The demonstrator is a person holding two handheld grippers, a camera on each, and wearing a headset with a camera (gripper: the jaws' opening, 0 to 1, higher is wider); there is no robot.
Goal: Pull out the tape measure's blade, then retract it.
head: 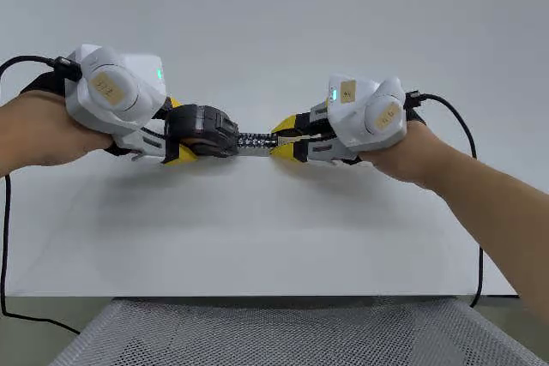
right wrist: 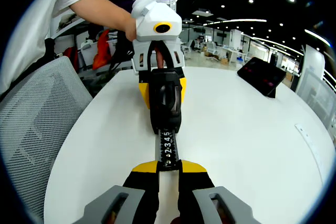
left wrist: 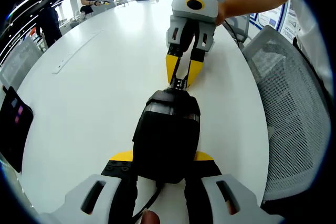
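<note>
Head view: the left gripper (head: 182,133) clamps the black tape measure (head: 204,130) between its jaws over the white table (head: 274,229), left of centre. To its right, the right gripper (head: 286,137) pinches the tip of the blade (head: 256,140), a short numbered length stretched between the two.

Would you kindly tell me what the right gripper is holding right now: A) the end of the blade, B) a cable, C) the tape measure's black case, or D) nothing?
A: the right gripper pinches the end of the blade, while the left gripper holds the case.
</note>
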